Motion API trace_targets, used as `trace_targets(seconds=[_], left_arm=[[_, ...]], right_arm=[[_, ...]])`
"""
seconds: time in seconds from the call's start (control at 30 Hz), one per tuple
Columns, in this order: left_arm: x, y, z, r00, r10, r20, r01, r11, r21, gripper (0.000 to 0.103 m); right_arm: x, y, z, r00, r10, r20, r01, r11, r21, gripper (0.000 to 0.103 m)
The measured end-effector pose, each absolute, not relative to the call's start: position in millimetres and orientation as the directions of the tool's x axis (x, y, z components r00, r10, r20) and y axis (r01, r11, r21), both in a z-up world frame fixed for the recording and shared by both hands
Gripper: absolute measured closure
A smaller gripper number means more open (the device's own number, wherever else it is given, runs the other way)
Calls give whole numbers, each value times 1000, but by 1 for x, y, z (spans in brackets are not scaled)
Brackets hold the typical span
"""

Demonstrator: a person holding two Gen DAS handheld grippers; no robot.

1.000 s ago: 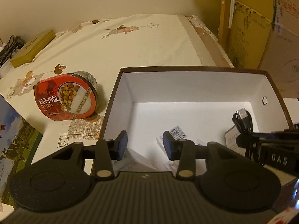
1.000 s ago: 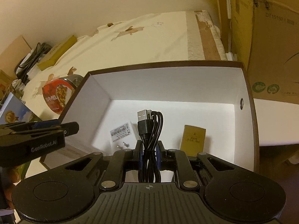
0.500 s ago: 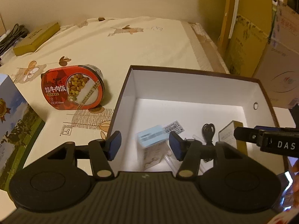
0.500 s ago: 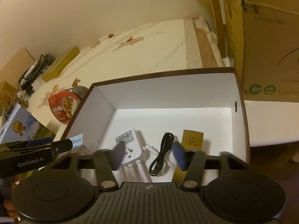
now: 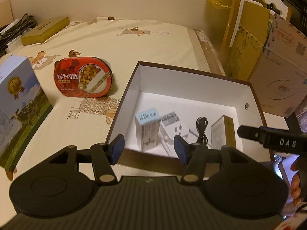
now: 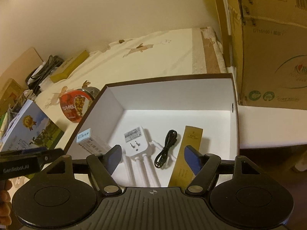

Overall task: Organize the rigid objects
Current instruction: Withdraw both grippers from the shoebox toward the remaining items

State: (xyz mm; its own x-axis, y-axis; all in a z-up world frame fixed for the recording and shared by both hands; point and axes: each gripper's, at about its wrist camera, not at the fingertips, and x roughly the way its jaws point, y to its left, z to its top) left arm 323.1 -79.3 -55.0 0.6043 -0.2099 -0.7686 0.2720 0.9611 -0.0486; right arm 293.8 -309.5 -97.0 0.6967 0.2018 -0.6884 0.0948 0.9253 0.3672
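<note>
The cable (image 6: pixel 166 148) lies coiled in the box (image 6: pixel 168 95) between the plug (image 6: pixel 135 141) and gold packet (image 6: pixel 187 157). Only the right view shows the plug's prongs. Both the left gripper (image 5: pixel 148 149) and right gripper (image 6: pixel 153 158) gape, empty.

Box (image 5: pixel 255 99) brown rim, white inside; cable (image 6: pixel 166 149) black; food tub (image 5: pixel 82 82) red; tablecloth (image 5: pixel 134 44) cream, cartoon print.

Blue carton (image 5: pixel 17 111) cropped at left edge

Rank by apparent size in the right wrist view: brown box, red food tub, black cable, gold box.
1. brown box
2. red food tub
3. gold box, nearer the camera, so unsure against the tub
4. black cable
</note>
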Motion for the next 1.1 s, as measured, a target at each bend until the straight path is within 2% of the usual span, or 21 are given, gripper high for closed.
trace_targets(seconds=[0.5,1.1], left_arm=[[266,-53,-49,609,-183,-772,199,977,-75,50],[227,-32,-69,572,-133,-810,124,990,-75,50]], right_arm=[[249,-287,-91,688,224,-690,6,949,314,34],[231,-265,-102,643,259,-721,-68,957,283,34]])
